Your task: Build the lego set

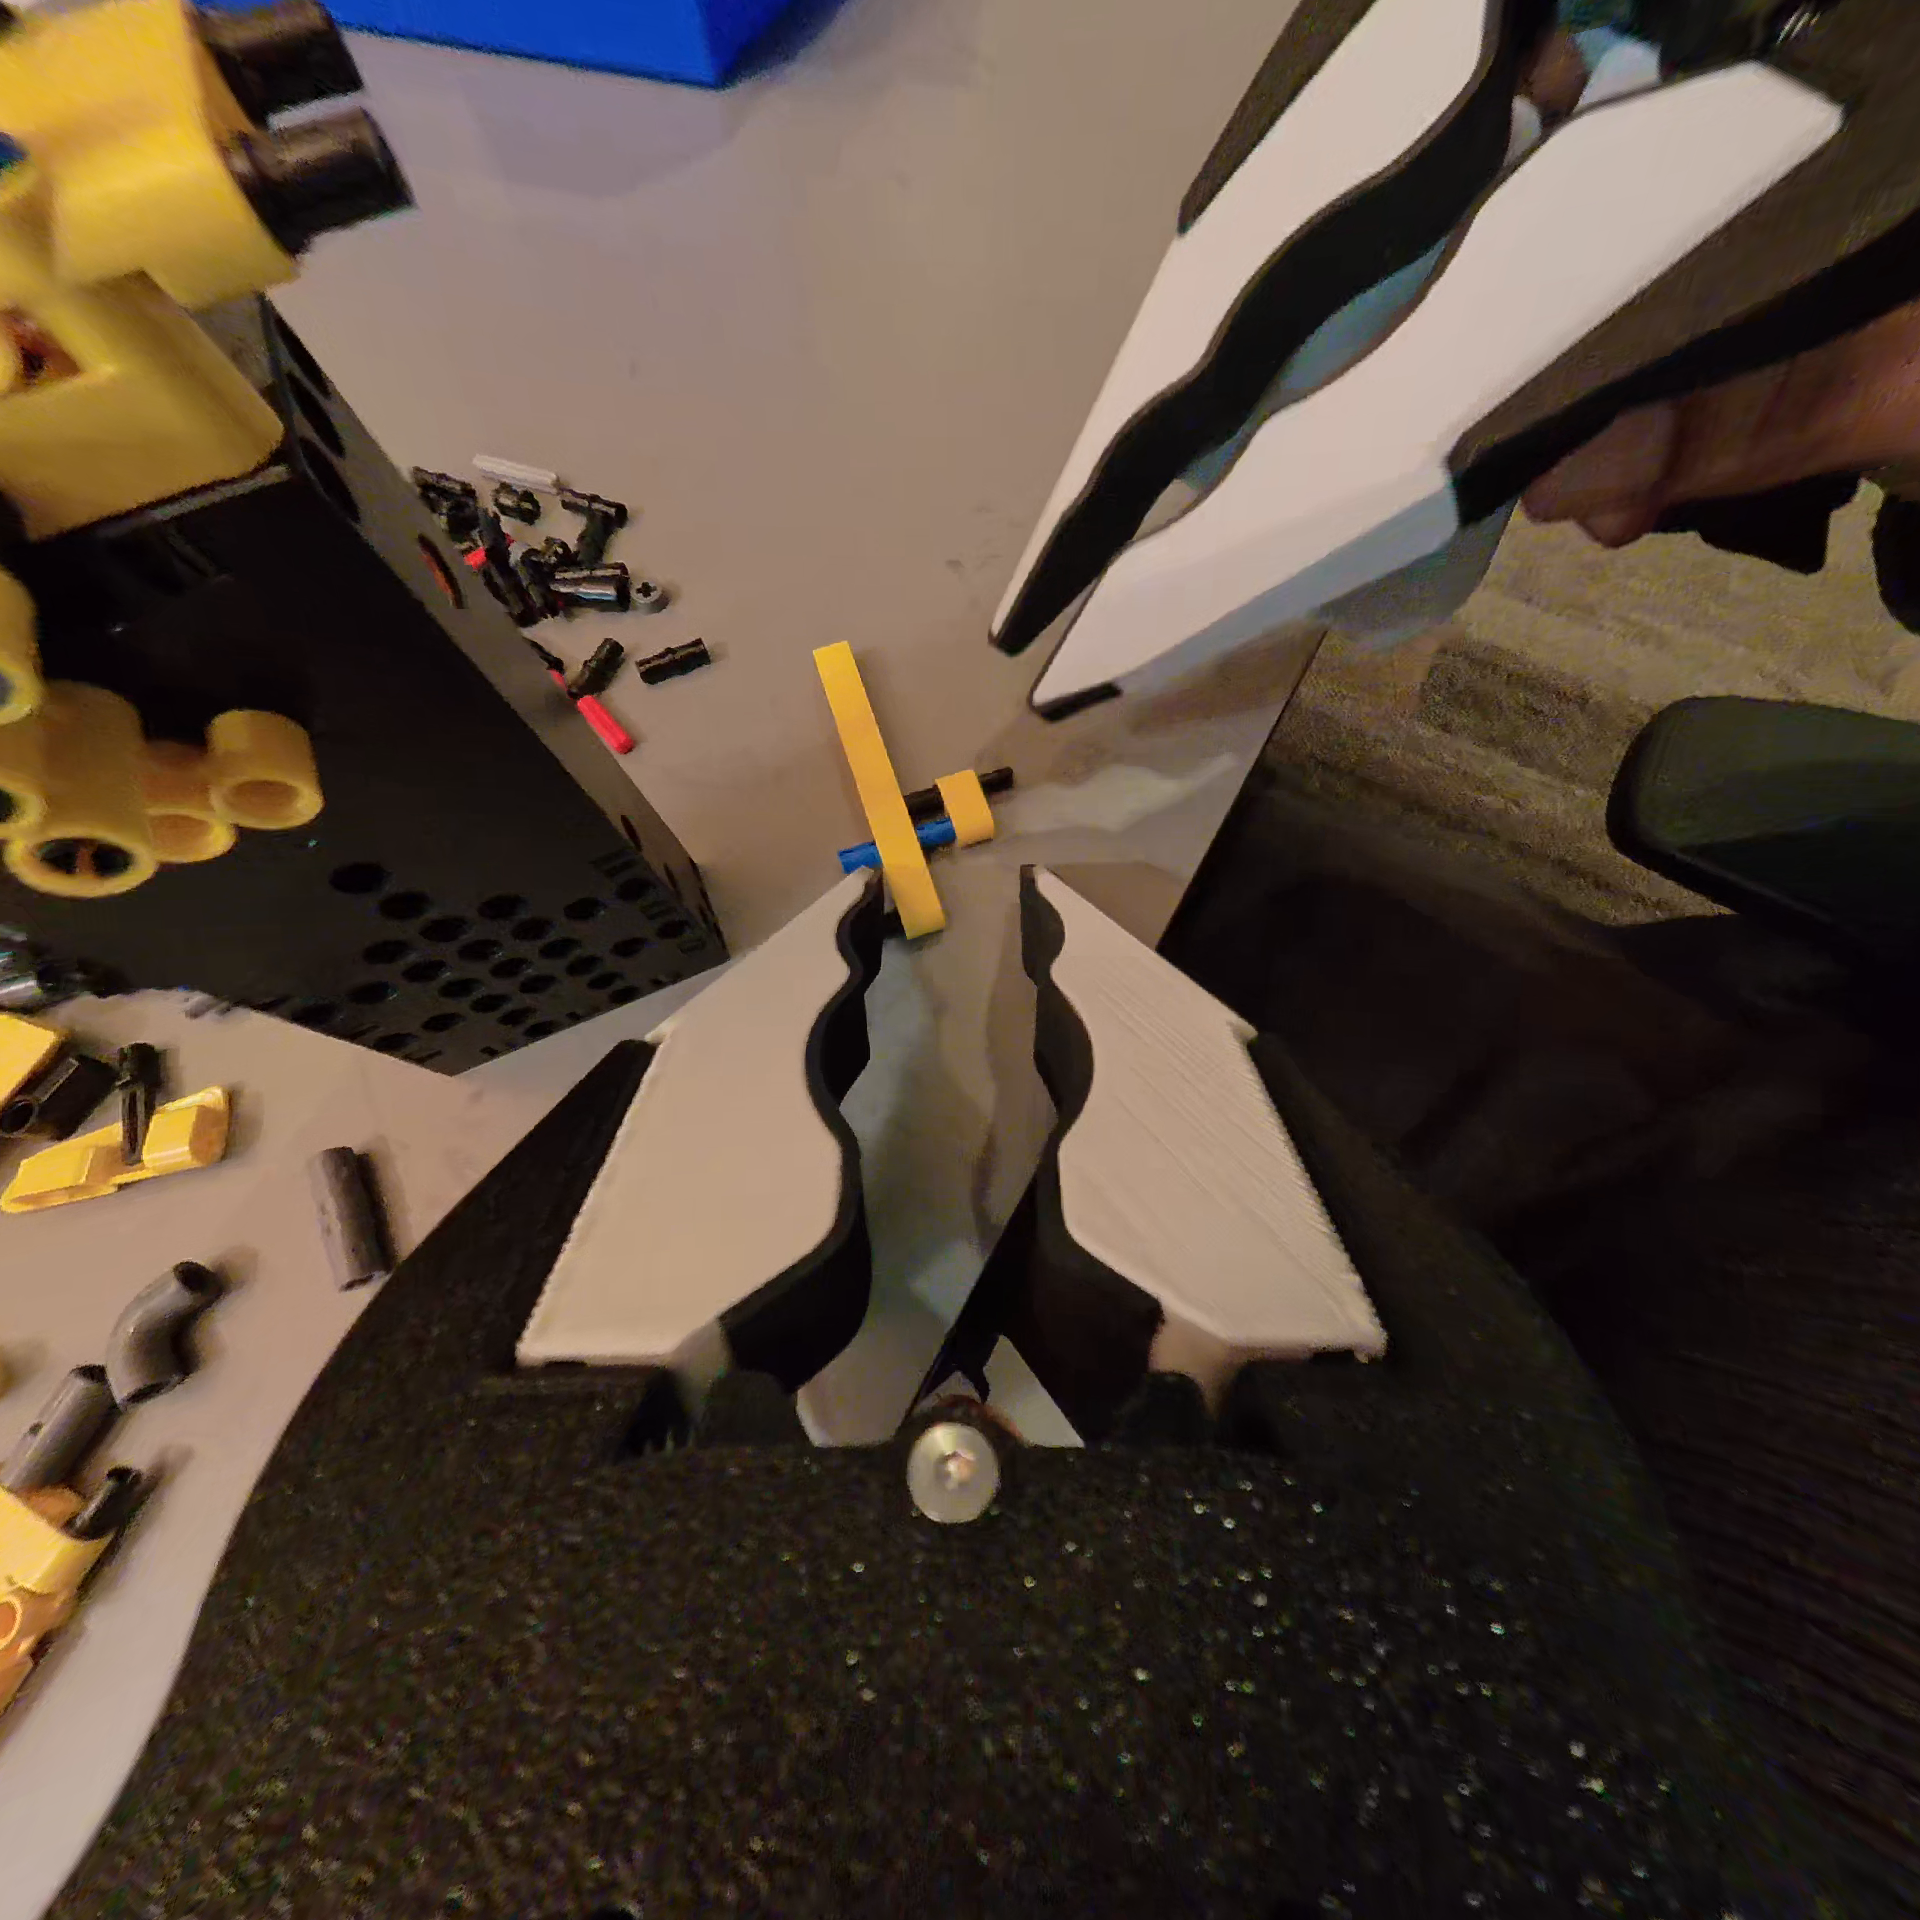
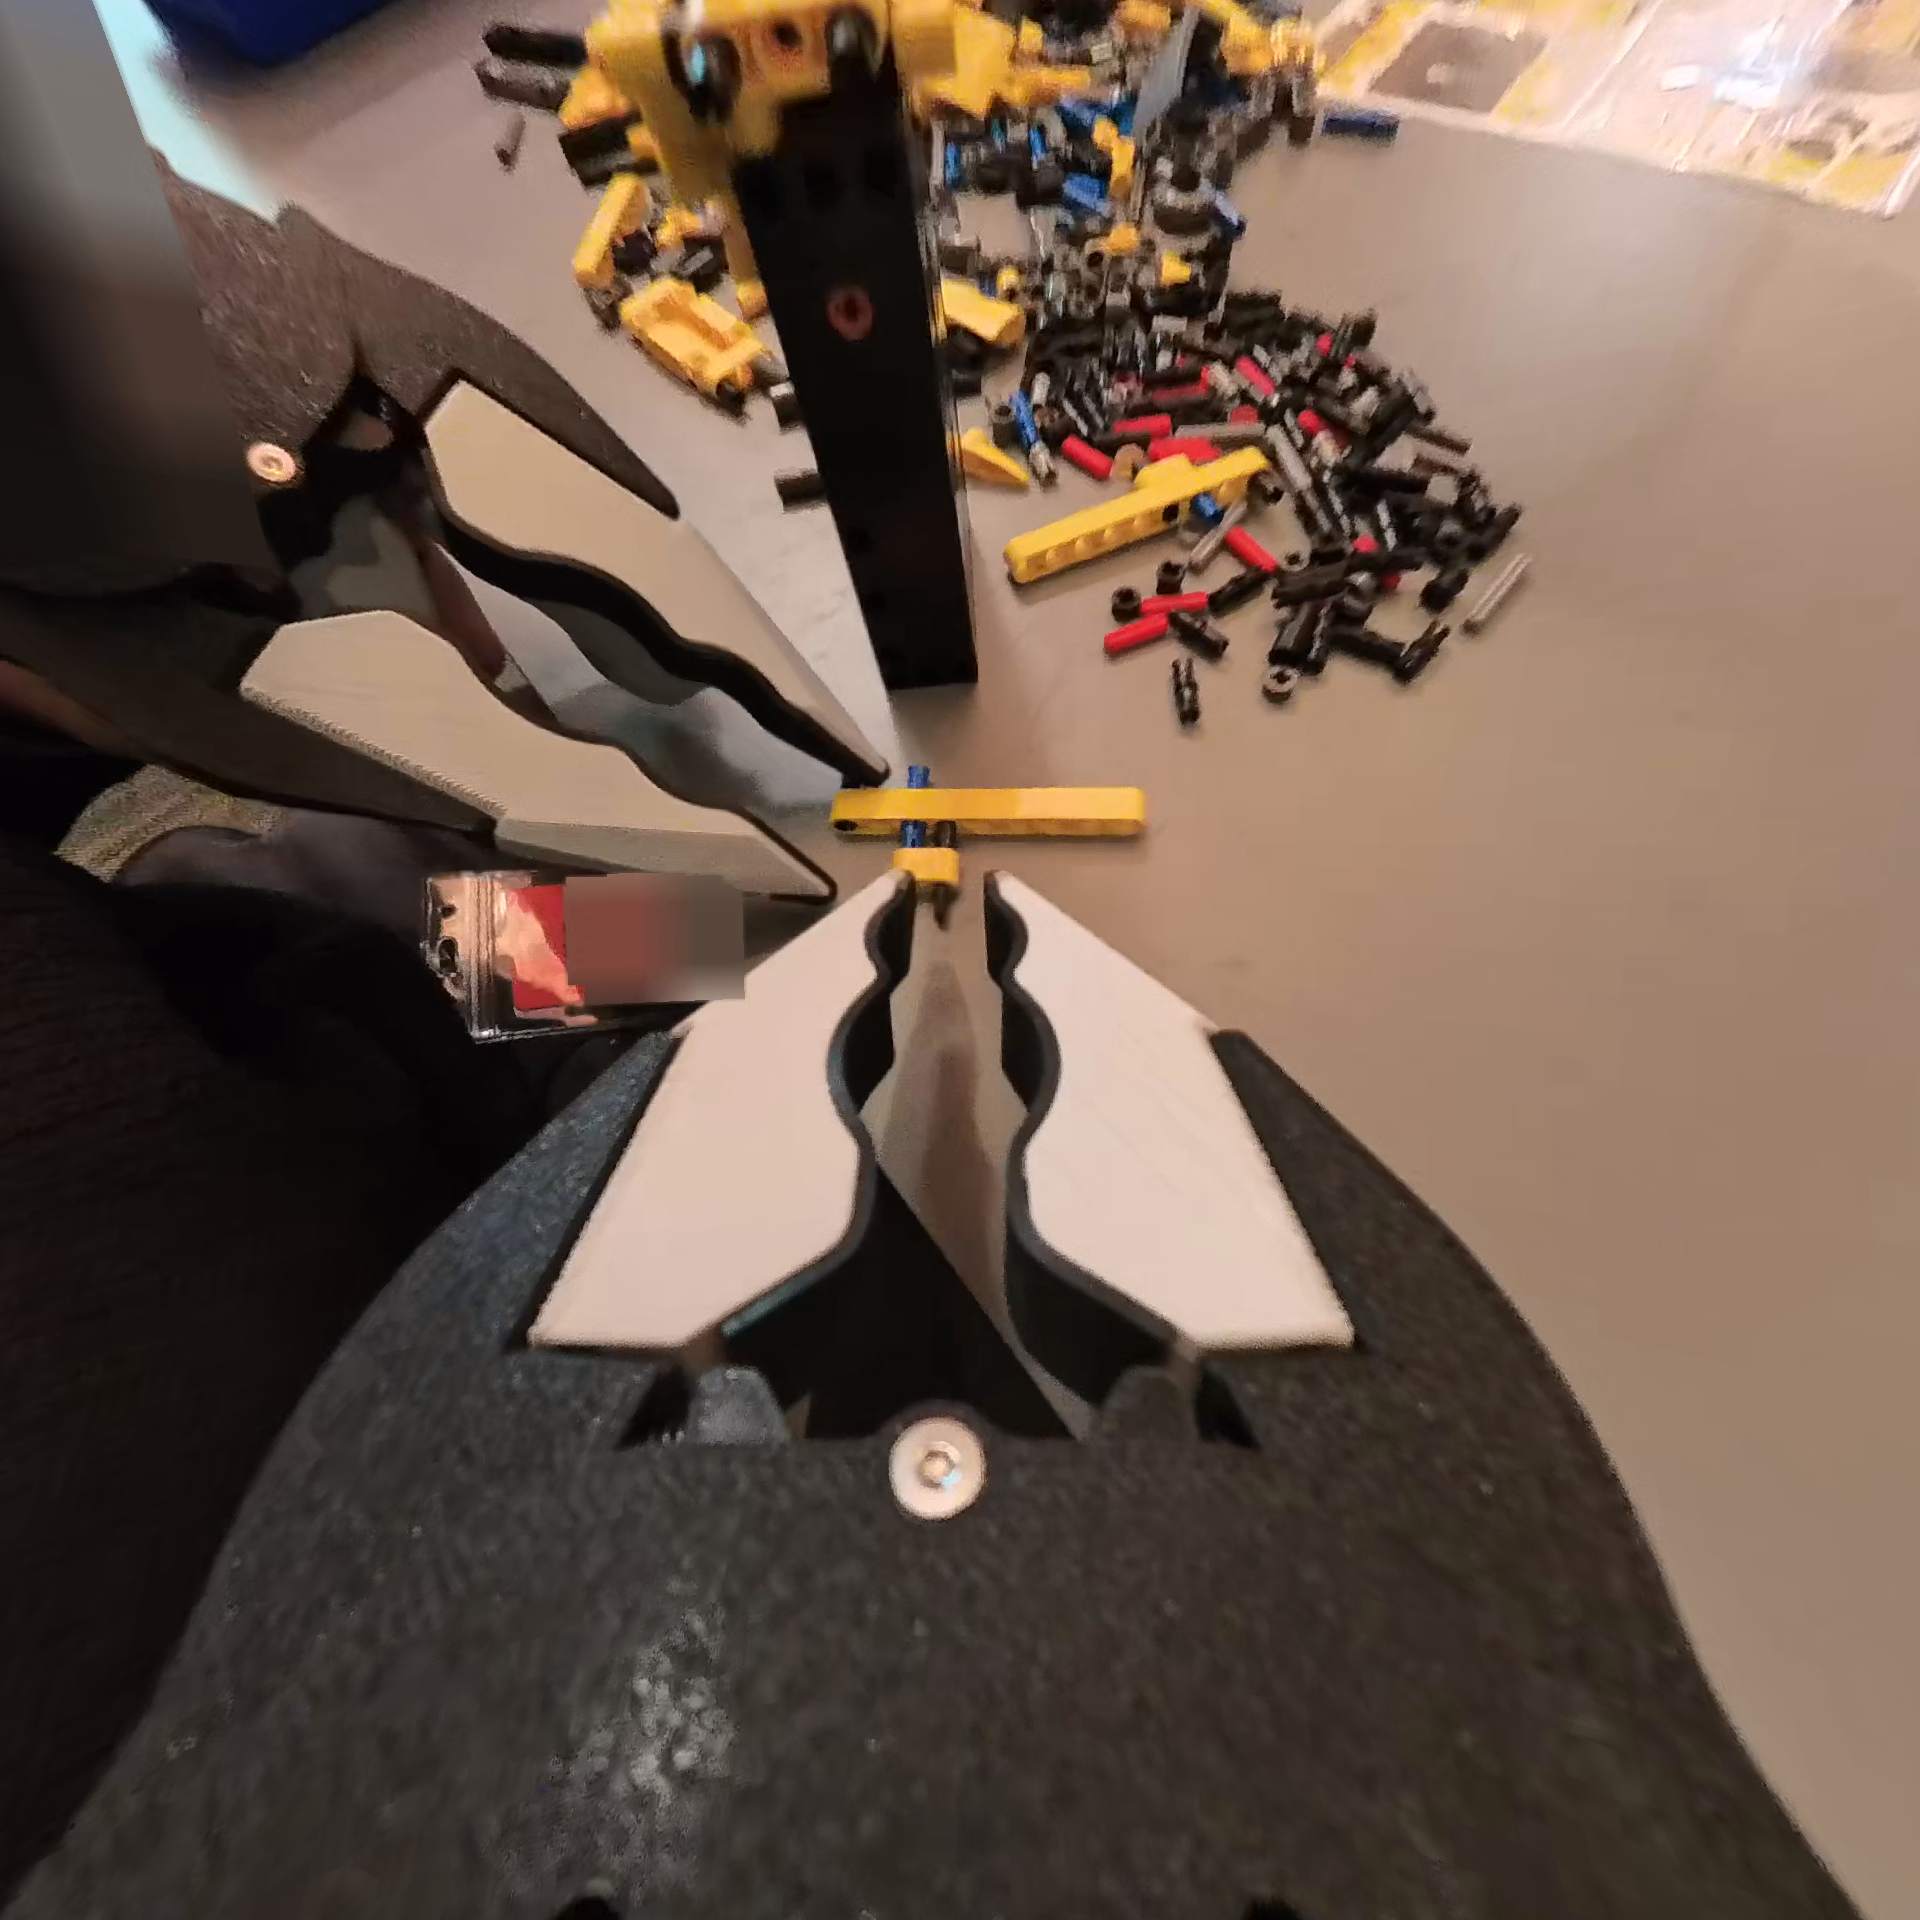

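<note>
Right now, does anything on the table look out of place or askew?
Nothing looks damaged. The long yellow beam lies flat with its pins and a small yellow piece attached, near the table's edge. Loose pins are scattered.

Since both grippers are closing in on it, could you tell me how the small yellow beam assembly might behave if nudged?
The yellow beam assembly looks like rigid plastic, probably light. On the smooth grey table it would likely slide or pivot. Its black axle might slip out.

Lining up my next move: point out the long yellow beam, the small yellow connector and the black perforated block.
long yellow beam [image 2: 997, 805]: right wrist view, mid-length.
small yellow connector [image 2: 928, 864]: right wrist view, top face.
black perforated block [image 1: 436, 831]: left wrist view, side wall.
</note>
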`<state>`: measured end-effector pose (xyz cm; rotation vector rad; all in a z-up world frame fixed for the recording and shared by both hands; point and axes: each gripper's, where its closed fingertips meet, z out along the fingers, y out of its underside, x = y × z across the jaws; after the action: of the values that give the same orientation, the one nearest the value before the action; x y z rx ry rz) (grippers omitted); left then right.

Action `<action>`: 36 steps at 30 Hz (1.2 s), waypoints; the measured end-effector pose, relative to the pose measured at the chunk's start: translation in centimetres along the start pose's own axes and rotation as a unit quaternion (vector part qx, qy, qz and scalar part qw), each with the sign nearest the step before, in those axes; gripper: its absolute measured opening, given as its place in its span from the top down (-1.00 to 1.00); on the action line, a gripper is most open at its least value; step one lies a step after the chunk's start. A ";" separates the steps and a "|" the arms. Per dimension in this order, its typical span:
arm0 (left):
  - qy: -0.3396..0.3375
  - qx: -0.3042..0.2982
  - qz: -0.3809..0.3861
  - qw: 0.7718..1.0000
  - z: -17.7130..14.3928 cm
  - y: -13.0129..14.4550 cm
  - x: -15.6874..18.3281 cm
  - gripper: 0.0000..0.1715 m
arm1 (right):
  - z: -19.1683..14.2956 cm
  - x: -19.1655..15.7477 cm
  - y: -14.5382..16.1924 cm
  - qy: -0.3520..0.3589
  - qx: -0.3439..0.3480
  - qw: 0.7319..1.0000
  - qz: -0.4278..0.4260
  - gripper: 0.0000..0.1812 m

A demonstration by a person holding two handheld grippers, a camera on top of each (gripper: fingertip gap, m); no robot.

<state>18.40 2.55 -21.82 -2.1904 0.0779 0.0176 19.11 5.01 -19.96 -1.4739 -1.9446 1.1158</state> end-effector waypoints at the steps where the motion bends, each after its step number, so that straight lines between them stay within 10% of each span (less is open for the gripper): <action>1: -0.008 0.011 -0.002 1.000 -0.2 -0.2 -0.1 0.70 | -0.5 0.1 -0.4 -0.004 0.011 1.000 -0.008 0.85; 14: -0.040 0.058 -0.024 0.997 -0.7 -0.8 -0.6 0.67 | 1.5 2.8 -1.6 -0.094 0.019 0.962 -0.257 0.66; 25: 0.093 0.156 -0.087 0.980 -3.0 -3.1 0.1 0.67 | 0.1 4.9 -4.2 -0.095 0.106 0.976 -0.166 1.00; 36: 0.048 0.194 -0.073 0.977 -5.4 -1.9 -2.2 0.68 | -0.2 6.6 -4.9 -0.072 0.123 0.982 -0.121 0.97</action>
<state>16.21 -0.67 -17.06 -1.8007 -0.0245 -0.1738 14.28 10.72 -16.59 -1.0246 -1.9350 1.3240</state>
